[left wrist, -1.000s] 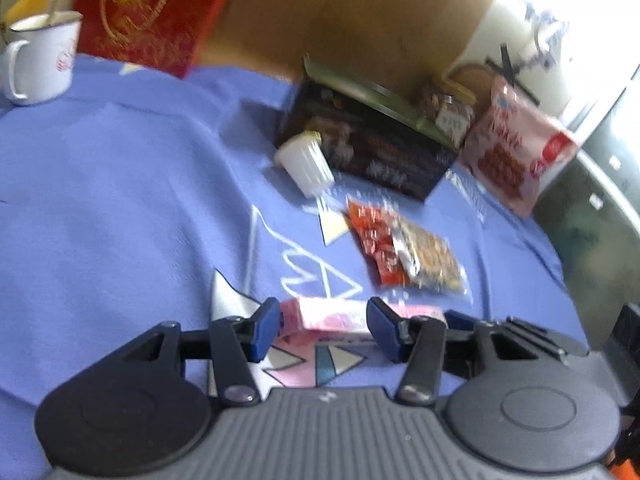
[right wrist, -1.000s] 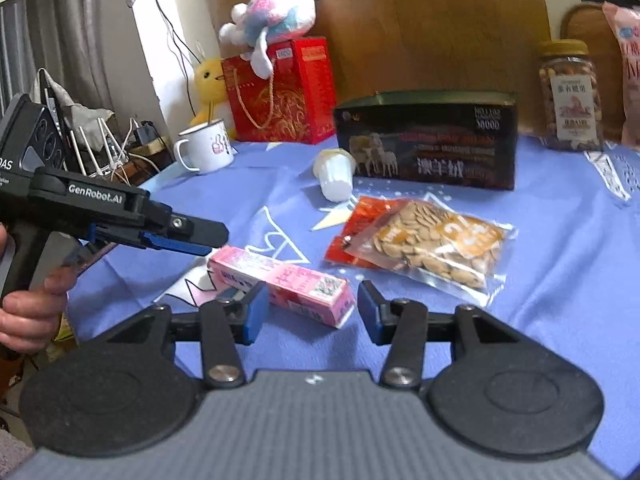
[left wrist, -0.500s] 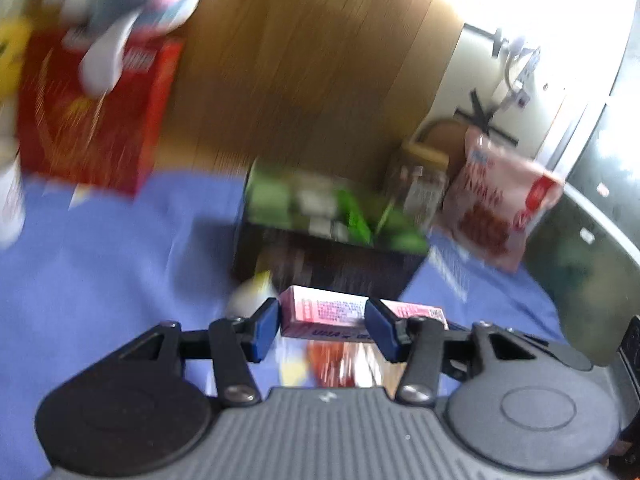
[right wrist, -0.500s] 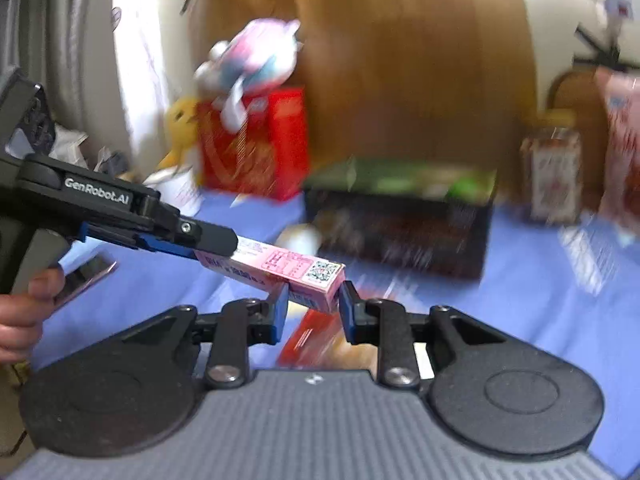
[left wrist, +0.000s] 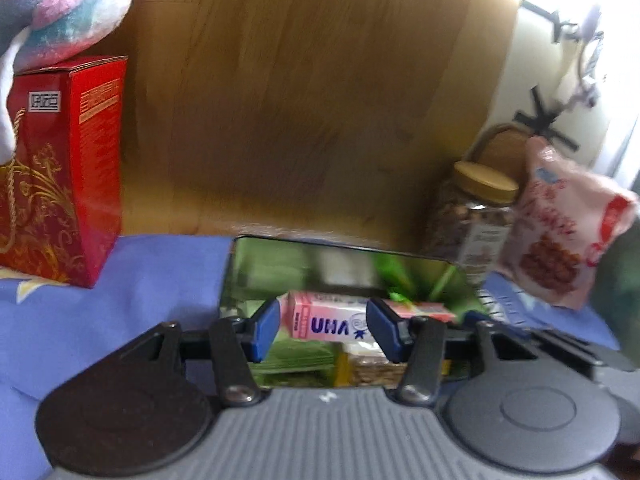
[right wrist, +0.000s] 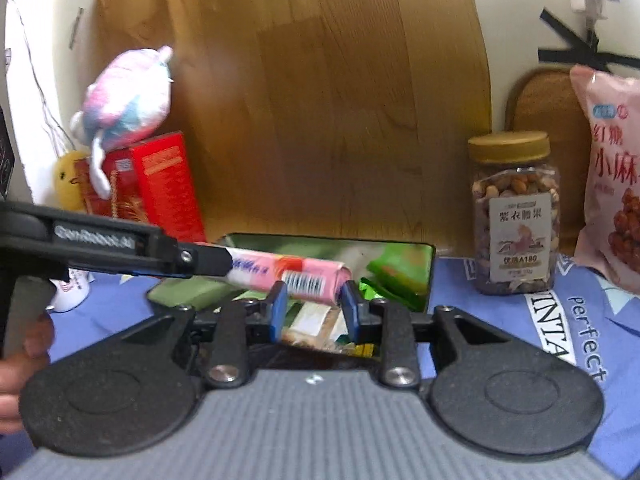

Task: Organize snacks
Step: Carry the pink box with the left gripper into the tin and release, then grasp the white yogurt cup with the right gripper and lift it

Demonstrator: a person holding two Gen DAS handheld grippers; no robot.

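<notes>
both grippers, left gripper (left wrist: 322, 326) and right gripper (right wrist: 313, 307), clamp the pink carton (right wrist: 296, 274) above the open box (right wrist: 400, 252), right jaws opening

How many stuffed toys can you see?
2: a pink-and-blue plush toy sitting on the red box, and a yellow one beside that box. Others may be hidden.

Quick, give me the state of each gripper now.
Left gripper: closed on the pink snack box.
Right gripper: jaws opening slightly, the pink snack box's other end between them, over the open tin.
</notes>
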